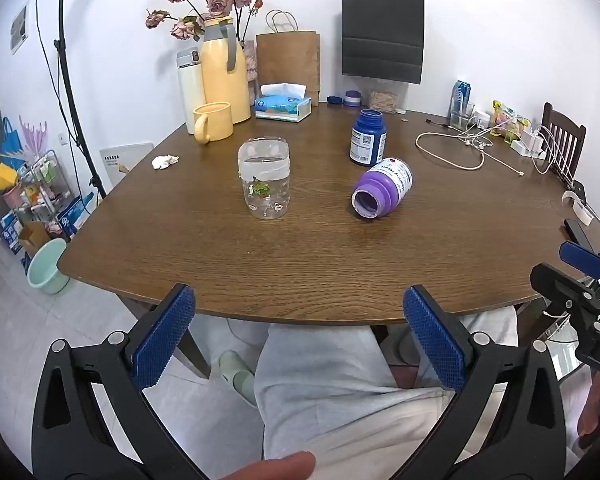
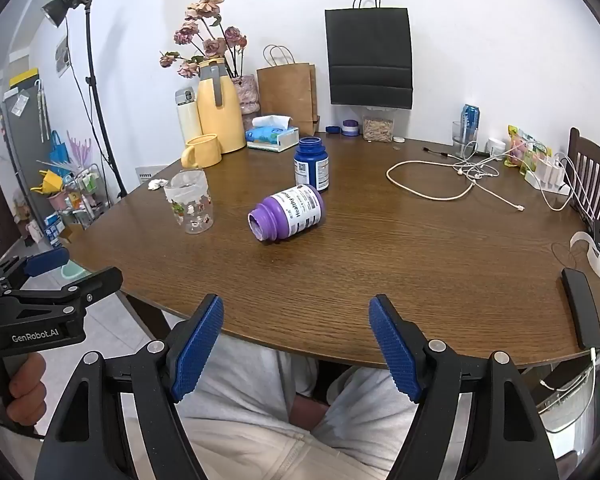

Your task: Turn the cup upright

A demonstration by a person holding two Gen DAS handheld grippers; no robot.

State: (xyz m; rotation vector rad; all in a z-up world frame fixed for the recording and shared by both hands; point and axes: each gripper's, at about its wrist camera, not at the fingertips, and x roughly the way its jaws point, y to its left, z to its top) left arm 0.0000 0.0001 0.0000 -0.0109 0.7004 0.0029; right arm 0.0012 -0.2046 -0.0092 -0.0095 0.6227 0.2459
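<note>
Now, looking out from the left wrist: left claw point(image 1: 300, 300) held wide open, gripping nothing, hanging back from the near edge of the bench point(image 1: 300, 264), above a lap in light clothes. Farther out on the wood, purple jar point(image 1: 384, 190) lying on its side, open mouth turned this way, just in front of a standing blue bottle point(image 1: 367, 138). Off to the left of it, well apart, clear cup point(image 1: 264, 178) standing on end; hard to tell which end is up. Next, looking out from the right wrist: right claw point(image 2: 296, 308) also spread wide and empty, also short of the bench edge. Purple jar point(image 2: 288, 214) almost straight ahead here, clear cup point(image 2: 190, 204) off to the left. Probably the very start, with nothing reached for yet. Most likely the tipped purple jar as the thing to stand up. Next, probably: reach forward, close gently around its round body, lift a little, turn the mouth up, set down without bumping the blue bottle.
</note>
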